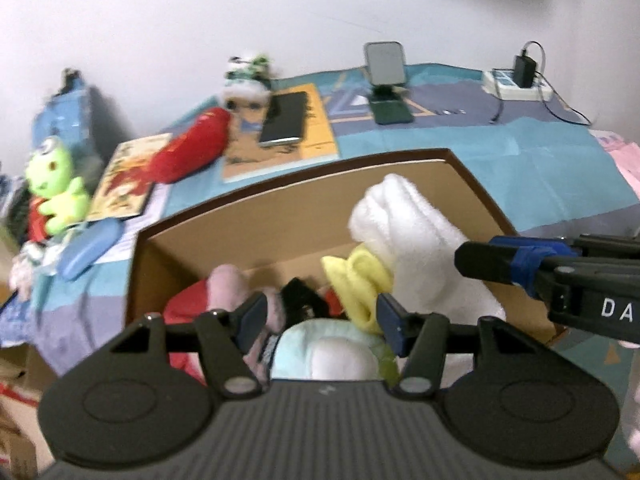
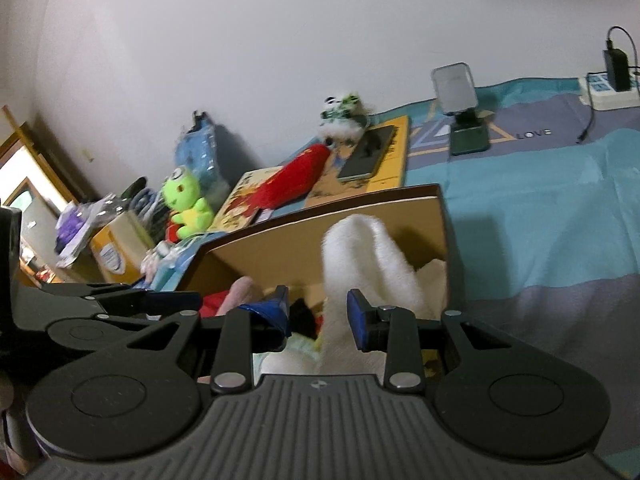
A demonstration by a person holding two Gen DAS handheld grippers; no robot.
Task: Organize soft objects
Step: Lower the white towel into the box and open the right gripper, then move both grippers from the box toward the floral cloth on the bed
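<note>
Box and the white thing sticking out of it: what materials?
Box: looks like cardboard, matte tan walls, darker brown rim edge. White item: probably terry or fleece fabric, fuzzy nap, soft rounded folds; too blurred to tell which.

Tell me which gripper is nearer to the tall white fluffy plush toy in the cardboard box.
Right. The right gripper has the tall white fluffy plush toy between its jaws. The left gripper hangs over the other toys in the cardboard box, beside the plush, jaws apart with nothing gripped.
</note>
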